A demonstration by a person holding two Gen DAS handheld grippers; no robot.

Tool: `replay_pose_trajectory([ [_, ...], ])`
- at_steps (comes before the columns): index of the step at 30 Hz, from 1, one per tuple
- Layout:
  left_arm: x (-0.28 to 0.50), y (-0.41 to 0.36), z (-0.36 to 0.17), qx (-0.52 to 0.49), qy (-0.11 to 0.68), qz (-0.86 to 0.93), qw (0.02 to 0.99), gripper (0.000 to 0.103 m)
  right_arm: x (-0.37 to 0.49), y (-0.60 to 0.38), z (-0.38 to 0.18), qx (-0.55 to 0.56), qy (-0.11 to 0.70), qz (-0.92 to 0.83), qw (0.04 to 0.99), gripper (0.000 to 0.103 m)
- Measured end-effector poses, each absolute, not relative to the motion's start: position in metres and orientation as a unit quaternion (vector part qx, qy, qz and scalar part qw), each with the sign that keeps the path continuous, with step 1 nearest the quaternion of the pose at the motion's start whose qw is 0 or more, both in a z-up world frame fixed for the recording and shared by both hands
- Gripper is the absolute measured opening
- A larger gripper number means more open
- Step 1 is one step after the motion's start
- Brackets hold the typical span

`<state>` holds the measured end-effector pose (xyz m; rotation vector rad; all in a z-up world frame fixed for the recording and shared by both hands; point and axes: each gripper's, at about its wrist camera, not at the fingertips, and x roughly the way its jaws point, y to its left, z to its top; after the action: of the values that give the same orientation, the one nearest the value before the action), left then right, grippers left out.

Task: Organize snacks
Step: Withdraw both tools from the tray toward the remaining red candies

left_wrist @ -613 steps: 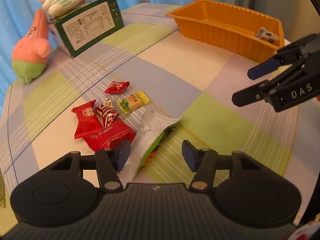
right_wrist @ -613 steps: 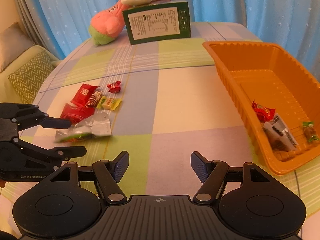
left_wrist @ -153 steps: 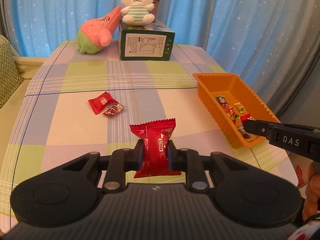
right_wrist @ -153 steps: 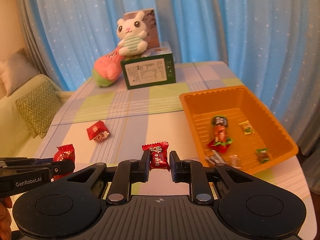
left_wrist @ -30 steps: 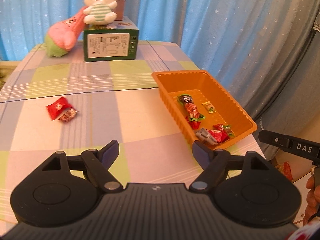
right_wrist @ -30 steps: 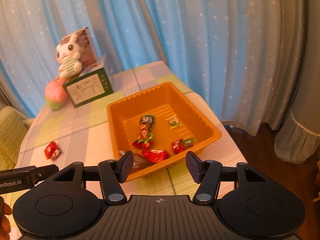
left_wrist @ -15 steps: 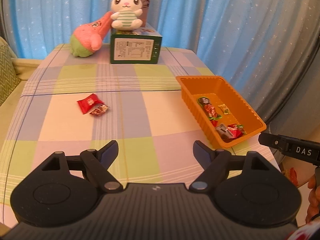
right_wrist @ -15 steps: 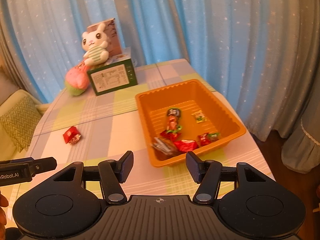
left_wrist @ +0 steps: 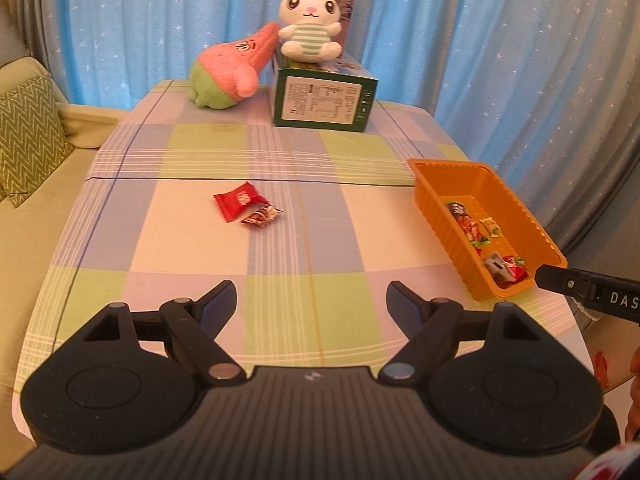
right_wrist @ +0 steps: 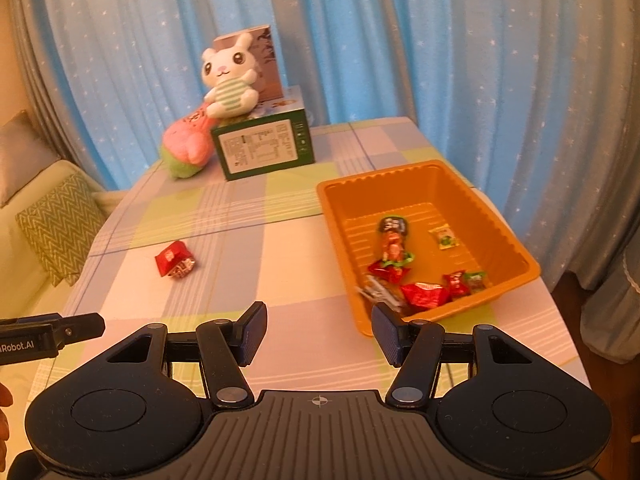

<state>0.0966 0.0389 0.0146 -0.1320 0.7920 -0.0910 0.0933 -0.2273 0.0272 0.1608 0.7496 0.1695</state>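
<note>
the two red snacks (left_wrist: 246,208) lie touching mid-table, ahead and slightly left of the empty, spread left gripper (left_wrist: 311,304), which looks nearer than the spread, empty right gripper (right_wrist: 319,334).

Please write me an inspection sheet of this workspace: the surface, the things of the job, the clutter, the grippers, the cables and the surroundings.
Surface: table with checked cloth.
Job's things: orange tray at the table's right edge, holding several wrapped snacks; red packet and small candy lying touching on the cloth, outside the tray.
Clutter: green box at the far end, rabbit plush sitting on it, pink plush beside it.
Grippers: left gripper open, empty; right gripper open, empty.
Cables: nothing seen.
Surroundings: blue starred curtains, sofa with zigzag cushion.
</note>
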Motion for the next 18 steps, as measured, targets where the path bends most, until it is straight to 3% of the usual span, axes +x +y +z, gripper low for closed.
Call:
replay_pose_trajectory([
  [18, 0.126, 0.077, -0.005, -0.060, 0.397, -0.030, 0.915, 0.080, 0.126, -0.180, 0.009, 0.059, 0.377, 0.111, 0.918, 0.058],
])
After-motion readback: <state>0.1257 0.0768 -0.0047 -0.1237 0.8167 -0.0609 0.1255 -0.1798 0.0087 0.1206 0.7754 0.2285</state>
